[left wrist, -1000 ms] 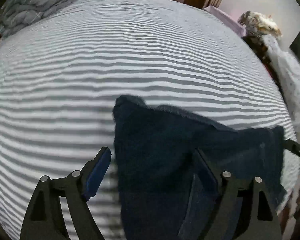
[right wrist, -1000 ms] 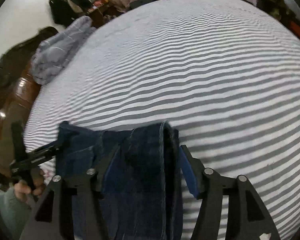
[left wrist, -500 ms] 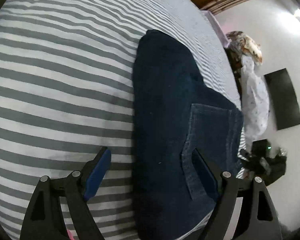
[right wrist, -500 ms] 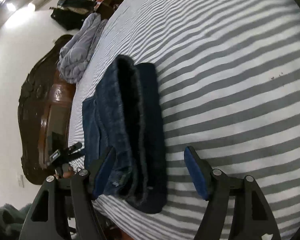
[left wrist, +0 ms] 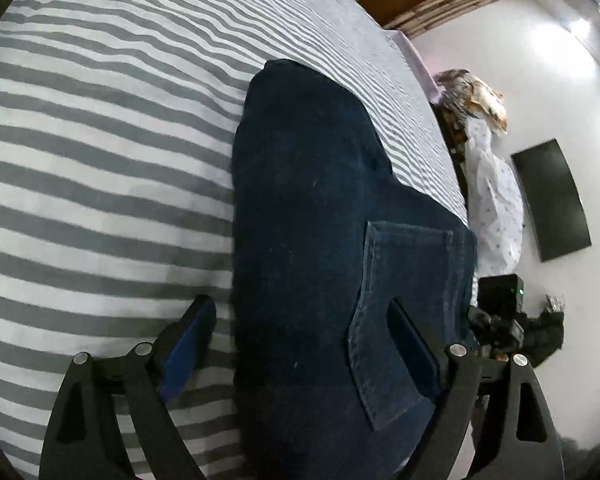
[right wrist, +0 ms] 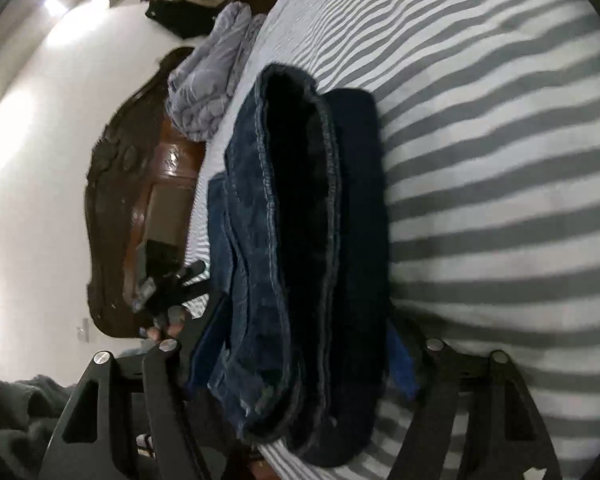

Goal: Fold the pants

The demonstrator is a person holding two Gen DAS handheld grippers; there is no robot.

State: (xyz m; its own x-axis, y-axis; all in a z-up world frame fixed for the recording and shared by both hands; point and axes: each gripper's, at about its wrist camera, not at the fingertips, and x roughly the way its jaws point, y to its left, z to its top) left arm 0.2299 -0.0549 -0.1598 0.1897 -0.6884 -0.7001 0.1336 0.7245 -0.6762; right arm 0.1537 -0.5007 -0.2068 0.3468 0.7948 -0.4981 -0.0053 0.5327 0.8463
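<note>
Dark blue jeans [left wrist: 320, 220] lie folded into a thick stack on the striped bed [left wrist: 100, 160]. My left gripper [left wrist: 302, 348] straddles the stack's left edge, its jaws opening. One finger [left wrist: 192, 344] hangs over bare sheet, the other [left wrist: 412, 352] over the back pocket, and neither pad presses. In the right wrist view the stack's layered end [right wrist: 300, 200] fills the gap of my right gripper [right wrist: 304, 352], a pad close at each side without squeezing. Each gripper shows in the other's view: the right gripper [left wrist: 500, 312] and the hand-held left gripper [right wrist: 168, 292].
A grey quilt [right wrist: 212, 80] is bunched at the bed's far corner beside a dark wooden headboard [right wrist: 140, 184]. Off the other side hang a white dotted cloth [left wrist: 496, 200] and a black screen [left wrist: 552, 200] on the wall. The jeans lie near the bed's front edge.
Both grippers have come down and in on the jeans and tilted. The right one, earlier with a gap beside its right pad, now has the stack filling its gap.
</note>
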